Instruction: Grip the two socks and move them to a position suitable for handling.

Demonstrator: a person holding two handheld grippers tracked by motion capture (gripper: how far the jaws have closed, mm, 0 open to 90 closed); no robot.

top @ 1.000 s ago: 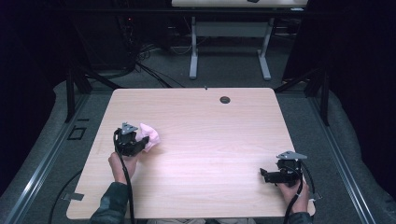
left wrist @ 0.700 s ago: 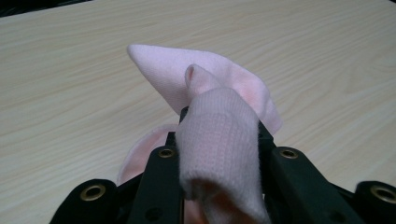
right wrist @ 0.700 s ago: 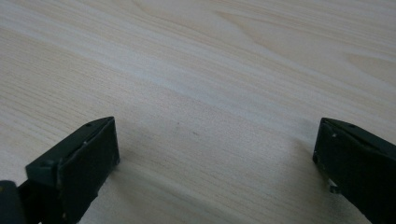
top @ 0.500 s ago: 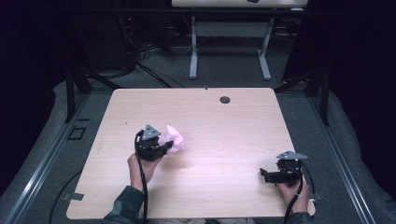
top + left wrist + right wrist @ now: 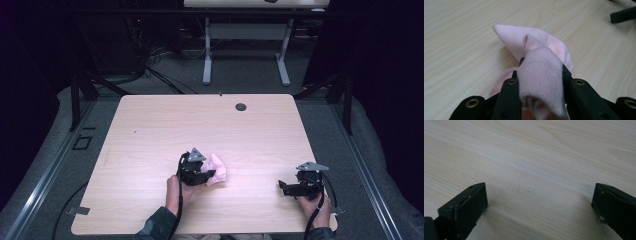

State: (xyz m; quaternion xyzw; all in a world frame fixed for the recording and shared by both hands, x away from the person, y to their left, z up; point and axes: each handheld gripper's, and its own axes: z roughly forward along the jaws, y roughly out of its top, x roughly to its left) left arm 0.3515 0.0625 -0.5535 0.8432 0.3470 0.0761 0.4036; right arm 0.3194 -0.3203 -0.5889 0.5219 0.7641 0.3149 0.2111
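A pink sock [image 5: 216, 171] [image 5: 541, 72] lies bunched on the light wooden table [image 5: 210, 135], near its front middle. My left gripper [image 5: 206, 175] [image 5: 541, 65] is shut on the sock's ribbed cuff, and the rest of the sock trails ahead of the jaws onto the table. My right gripper [image 5: 282, 188] [image 5: 539, 197] rests at the front right of the table, open, jaws wide apart with bare wood between them. A black jaw tip of the right gripper [image 5: 622, 15] shows at the top right of the left gripper view.
A small dark round hole [image 5: 241, 107] sits near the table's far edge. Beyond the table stand the legs of another table [image 5: 245, 55] and loose cables [image 5: 160, 75] on grey carpet. Metal rails [image 5: 45, 175] run along both sides.
My left gripper has carried the pink sock rightward and nearer the front edge, from the table's left part toward its middle. The right gripper has stayed still.
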